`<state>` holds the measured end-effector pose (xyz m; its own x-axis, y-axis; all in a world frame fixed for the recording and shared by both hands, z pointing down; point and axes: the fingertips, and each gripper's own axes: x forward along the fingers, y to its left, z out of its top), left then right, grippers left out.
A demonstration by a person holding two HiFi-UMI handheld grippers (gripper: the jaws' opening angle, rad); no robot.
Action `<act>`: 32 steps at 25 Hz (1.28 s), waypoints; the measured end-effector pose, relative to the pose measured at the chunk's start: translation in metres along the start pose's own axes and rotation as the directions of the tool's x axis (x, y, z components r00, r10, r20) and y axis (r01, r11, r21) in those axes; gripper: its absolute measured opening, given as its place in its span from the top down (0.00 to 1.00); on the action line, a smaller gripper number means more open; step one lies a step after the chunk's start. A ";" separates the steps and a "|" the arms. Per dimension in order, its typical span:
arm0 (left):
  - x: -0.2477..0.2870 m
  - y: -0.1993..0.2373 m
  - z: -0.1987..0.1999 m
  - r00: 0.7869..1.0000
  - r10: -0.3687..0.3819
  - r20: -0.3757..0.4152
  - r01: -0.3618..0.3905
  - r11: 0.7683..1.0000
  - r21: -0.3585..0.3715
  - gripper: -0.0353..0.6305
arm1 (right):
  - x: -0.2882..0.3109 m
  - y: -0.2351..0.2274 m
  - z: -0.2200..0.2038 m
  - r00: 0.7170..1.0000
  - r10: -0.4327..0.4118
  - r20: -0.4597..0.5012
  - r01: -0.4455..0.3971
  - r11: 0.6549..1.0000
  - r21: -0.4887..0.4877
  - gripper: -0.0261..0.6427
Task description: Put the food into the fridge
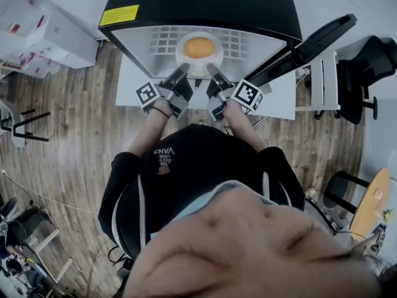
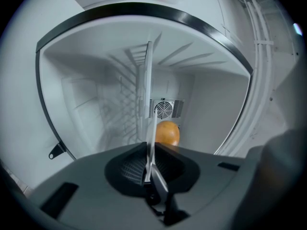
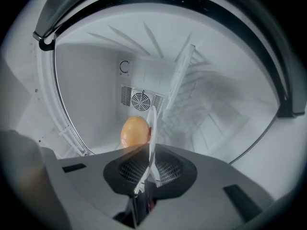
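Plainly, the coming move turns on what lies straight ahead of both hands: the open fridge (image 1: 198,5), its cavity facing the person. The orange (image 1: 198,47) sits in the middle of a white plate (image 1: 183,58), and the plate hangs between the two tools at the mouth of that cavity, over the wire shelf (image 1: 248,42).

The left tongs (image 1: 178,76) are pinched narrow on the plate's near-left rim and the right tongs (image 1: 215,74) likewise on its near-right rim. In each gripper view the rim shows as a thin white edge clamped between the jaws.

The fruit lies just beyond both tips and midway between them, so neither hand is nearer. Being round, it has no long axis to mind. From the left gripper view it lies inboard, toward the right; from the right gripper view, toward the left, with the fan vent (image 2: 164,109) on the back wall behind it.

Whether the plate already rests on the shelf I cannot tell. I judge it needs pushing deeper, kept level so the fruit does not roll.
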<state>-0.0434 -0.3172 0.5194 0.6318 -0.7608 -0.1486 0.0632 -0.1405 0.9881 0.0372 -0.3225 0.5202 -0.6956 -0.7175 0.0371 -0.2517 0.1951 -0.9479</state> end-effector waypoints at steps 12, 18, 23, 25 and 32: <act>0.006 -0.006 0.006 1.000 -0.019 0.016 0.019 1.000 -0.003 0.91 | 0.004 0.005 0.007 1.000 0.016 -0.005 -0.016 1.000 -0.013 0.89; 0.007 -0.008 0.010 0.999 -0.026 0.036 0.026 1.000 -0.005 0.90 | 0.008 0.007 0.010 1.000 0.028 -0.002 -0.028 0.999 -0.017 0.88; 0.007 -0.009 0.014 0.998 -0.032 0.052 0.033 0.999 -0.002 0.90 | 0.010 0.008 0.014 0.999 0.034 0.001 -0.034 0.999 -0.019 0.87; 0.008 -0.009 0.016 0.998 -0.035 0.058 0.034 0.999 0.004 0.90 | 0.010 0.008 0.016 0.999 0.035 0.003 -0.035 0.999 -0.020 0.86; 0.009 -0.009 0.024 0.996 -0.040 0.084 0.039 0.999 0.007 0.90 | 0.013 0.008 0.021 0.999 0.033 0.007 -0.032 0.999 -0.034 0.86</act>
<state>-0.0570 -0.3377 0.5079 0.5613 -0.8053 -0.1908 0.0824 -0.1750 0.9811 0.0400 -0.3443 0.5067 -0.6988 -0.7153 0.0041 -0.2522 0.2410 -0.9372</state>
